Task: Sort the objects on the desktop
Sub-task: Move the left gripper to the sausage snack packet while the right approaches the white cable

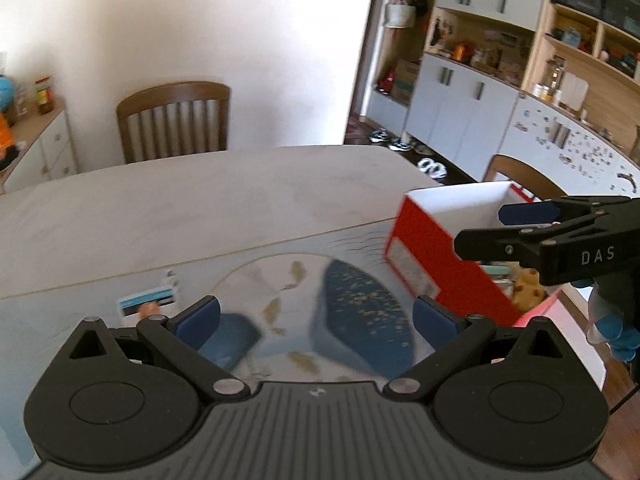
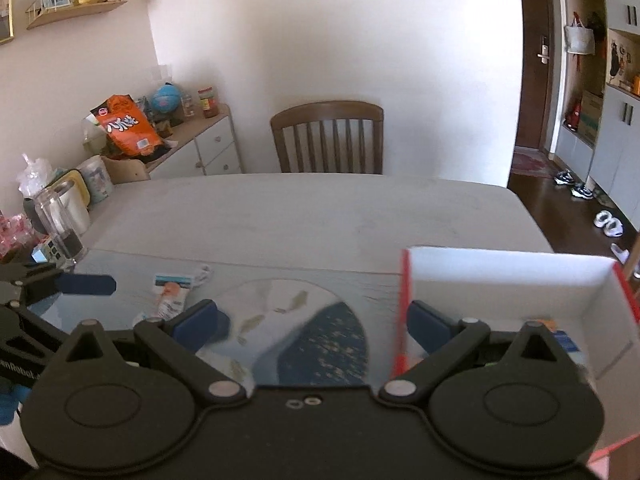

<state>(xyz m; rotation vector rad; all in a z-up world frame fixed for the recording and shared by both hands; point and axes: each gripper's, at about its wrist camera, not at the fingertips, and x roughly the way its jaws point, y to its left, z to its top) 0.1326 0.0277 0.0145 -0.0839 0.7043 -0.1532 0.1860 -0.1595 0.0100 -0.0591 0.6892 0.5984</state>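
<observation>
I am holding my left gripper [image 1: 316, 316] and right gripper [image 2: 312, 320] wide, both empty, above the printed mat [image 2: 320, 284]. The tube [image 2: 170, 300] and card [image 2: 174, 279] are lying far-left; the red box [image 2: 520, 276] is sitting right, likely collecting sorted items.
</observation>
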